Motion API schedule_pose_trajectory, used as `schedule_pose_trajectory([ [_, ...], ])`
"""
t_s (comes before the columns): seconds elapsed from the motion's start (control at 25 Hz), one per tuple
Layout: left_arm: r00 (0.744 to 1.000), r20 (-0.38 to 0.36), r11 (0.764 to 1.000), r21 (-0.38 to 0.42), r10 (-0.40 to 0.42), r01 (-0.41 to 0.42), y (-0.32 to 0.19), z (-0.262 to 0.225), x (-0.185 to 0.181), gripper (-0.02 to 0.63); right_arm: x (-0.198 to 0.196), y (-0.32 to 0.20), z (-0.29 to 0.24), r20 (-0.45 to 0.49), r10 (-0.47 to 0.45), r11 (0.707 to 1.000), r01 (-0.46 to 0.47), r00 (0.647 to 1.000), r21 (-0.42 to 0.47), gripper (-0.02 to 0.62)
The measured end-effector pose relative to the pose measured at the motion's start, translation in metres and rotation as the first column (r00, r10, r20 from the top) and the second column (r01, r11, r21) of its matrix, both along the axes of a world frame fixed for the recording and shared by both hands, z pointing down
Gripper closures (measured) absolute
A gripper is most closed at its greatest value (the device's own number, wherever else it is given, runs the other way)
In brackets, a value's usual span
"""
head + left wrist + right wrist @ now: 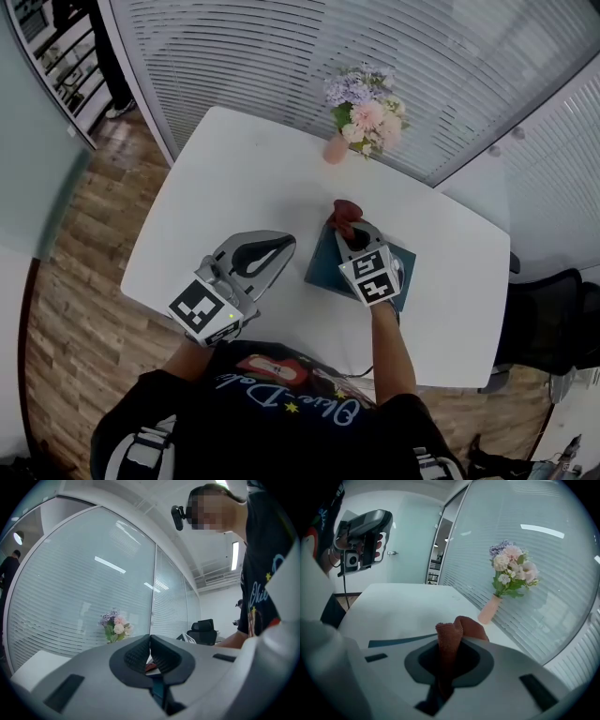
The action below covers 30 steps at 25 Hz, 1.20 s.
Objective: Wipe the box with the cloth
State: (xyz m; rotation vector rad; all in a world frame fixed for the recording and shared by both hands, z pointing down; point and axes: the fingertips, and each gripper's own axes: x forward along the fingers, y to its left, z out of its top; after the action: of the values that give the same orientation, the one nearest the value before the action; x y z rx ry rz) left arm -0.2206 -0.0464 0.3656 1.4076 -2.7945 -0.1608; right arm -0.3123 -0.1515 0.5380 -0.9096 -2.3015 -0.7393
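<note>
A dark teal flat box (324,262) lies on the white table (234,178), mostly under my right gripper (348,231). That gripper is shut on a rust-brown cloth (345,215), which bunches out past its tips over the box's far edge. In the right gripper view the cloth (449,641) stands pinched between the jaws, and a sliver of the box (396,641) shows to the left. My left gripper (277,244) hovers left of the box, jaws closed together with nothing between them. The left gripper (150,641) view shows its tips meeting.
A pink vase of flowers (364,112) stands at the table's far edge, near the slatted glass wall. A black office chair (548,323) sits to the right of the table. Wood floor lies to the left.
</note>
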Motion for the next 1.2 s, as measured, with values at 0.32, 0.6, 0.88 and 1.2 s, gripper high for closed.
schedule_pose_trajectory([
  [0.32, 1.0, 0.0, 1.0, -0.004, 0.022, -0.022, -0.006, 0.0, 0.006, 0.603, 0.007, -0.049, 0.003, -0.006, 0.098, 0.994, -0.098, 0.995, 0.055, 0.569],
  [0.6, 0.999, 0.003, 0.999, -0.008, 0.035, -0.035, -0.014, 0.0, 0.009, 0.602, 0.013, -0.091, 0.007, -0.008, 0.18, 0.98, -0.179, 0.984, 0.083, 0.569],
  [0.88, 0.999, 0.011, 0.999, -0.006, 0.038, -0.038, -0.014, -0.003, 0.012, 0.603, 0.018, -0.124, 0.009, 0.0, 0.255, 0.962, -0.254, 0.967, 0.103, 0.569],
  [1.2, 0.999, 0.021, 0.999, 0.001, 0.045, -0.045, -0.014, -0.006, 0.016, 0.602, 0.028, -0.163, 0.013, -0.007, 0.346, 0.931, -0.342, 0.938, 0.128, 0.569],
])
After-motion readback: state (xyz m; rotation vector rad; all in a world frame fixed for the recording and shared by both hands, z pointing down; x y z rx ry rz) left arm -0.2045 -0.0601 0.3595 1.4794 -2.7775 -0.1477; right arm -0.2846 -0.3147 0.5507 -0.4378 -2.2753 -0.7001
